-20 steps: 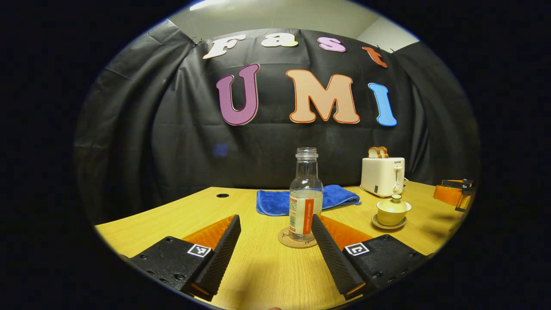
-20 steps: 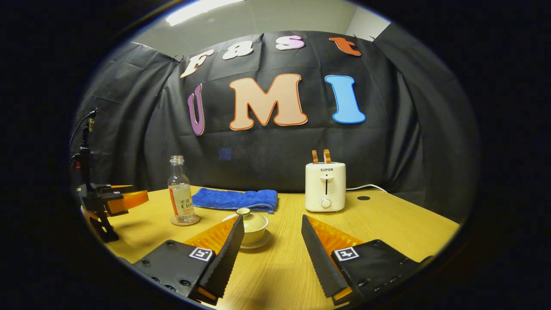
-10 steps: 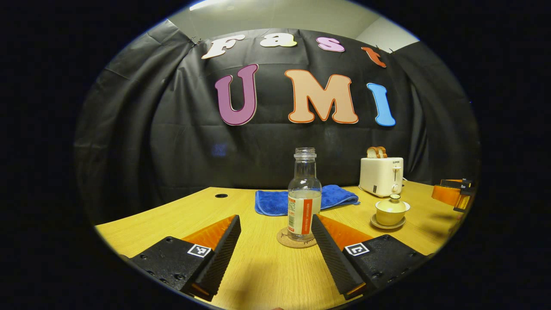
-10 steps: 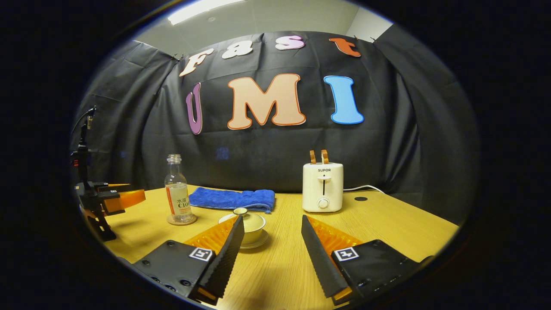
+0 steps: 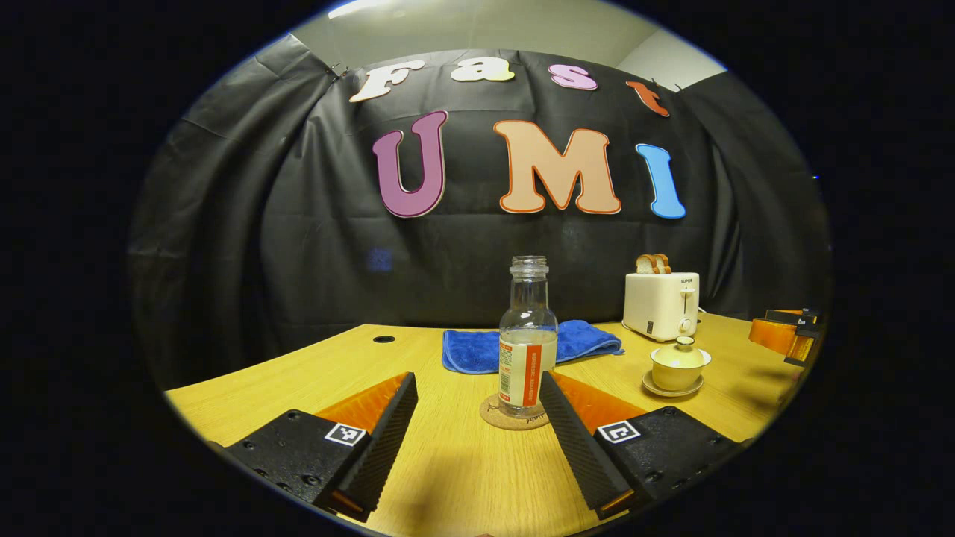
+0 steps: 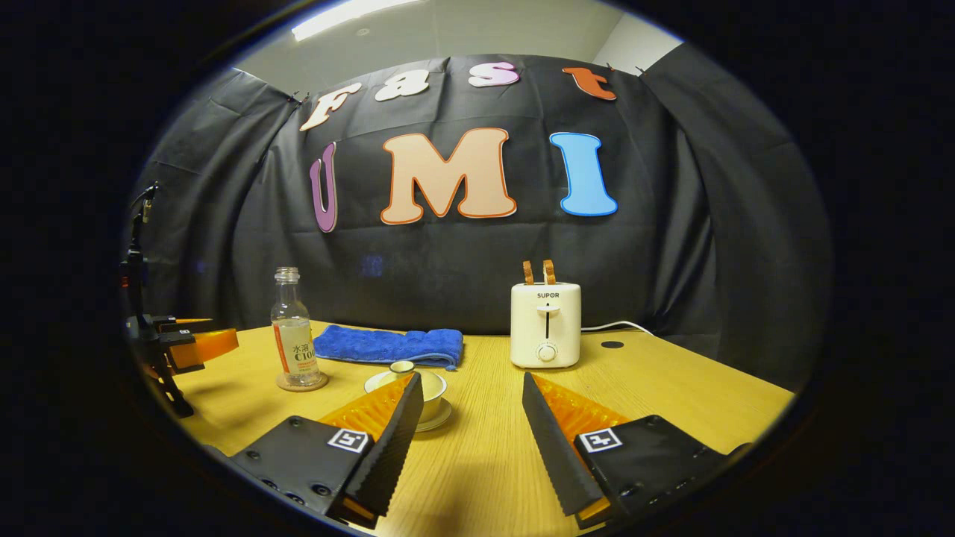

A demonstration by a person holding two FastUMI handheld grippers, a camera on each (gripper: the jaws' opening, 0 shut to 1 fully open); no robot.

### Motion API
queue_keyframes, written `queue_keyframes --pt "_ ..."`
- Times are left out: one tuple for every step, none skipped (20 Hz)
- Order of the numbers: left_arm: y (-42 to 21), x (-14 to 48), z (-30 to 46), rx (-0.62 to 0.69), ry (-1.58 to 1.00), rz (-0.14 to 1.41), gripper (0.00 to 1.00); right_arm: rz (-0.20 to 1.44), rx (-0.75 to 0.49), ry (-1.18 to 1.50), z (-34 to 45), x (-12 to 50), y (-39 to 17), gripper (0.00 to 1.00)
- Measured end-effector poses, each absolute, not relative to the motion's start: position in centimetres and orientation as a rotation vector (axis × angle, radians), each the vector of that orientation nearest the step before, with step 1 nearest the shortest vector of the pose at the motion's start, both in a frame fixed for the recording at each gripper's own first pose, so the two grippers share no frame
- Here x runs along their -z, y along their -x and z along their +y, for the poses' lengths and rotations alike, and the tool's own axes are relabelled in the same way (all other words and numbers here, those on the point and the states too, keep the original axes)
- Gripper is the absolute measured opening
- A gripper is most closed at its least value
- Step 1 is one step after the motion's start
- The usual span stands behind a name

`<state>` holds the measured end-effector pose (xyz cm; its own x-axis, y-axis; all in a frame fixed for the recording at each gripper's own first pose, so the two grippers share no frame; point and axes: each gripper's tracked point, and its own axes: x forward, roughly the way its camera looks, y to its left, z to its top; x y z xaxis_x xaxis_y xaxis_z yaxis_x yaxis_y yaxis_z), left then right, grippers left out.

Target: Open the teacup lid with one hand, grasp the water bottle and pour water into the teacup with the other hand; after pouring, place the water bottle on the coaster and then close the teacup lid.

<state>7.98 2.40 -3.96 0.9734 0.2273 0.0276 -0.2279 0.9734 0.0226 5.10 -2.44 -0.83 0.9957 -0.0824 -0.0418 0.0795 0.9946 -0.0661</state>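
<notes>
While both grippers hover with jaws spread and empty, the bottle point(image 5: 527, 339) stands upright on its coaster point(image 5: 512, 414).
From the left gripper point(image 5: 477, 429), the bottle is at 12 o'clock on the worktop point(image 5: 462, 485), the lidded teacup point(image 5: 679, 364) at 2. From the right gripper point(image 6: 468, 425), the teacup sits at 11, partly behind a finger.

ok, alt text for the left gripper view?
The left hand-held gripper is open before a clear glass water bottle standing on a round cork coaster. To the right on the wooden table sits a lidded yellow teacup.
</notes>
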Motion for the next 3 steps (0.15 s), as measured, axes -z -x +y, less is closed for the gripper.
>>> queue_keyframes --pt "-7.94 3.95 2.42 -0.23 -0.025 -0.025 0.96 0.044 0.081 0.065 -2.45 0.85 -5.1 0.86" --pt "-7.91 4.0 2.42 -0.23 -0.025 -0.024 0.96 0.044 0.081 0.064 -2.47 0.88 -5.11 0.83" --pt "-7.88 3.92 2.44 -0.231 -0.025 -0.024 0.96 0.044 0.081 0.064 -2.45 0.84 -5.15 0.83"
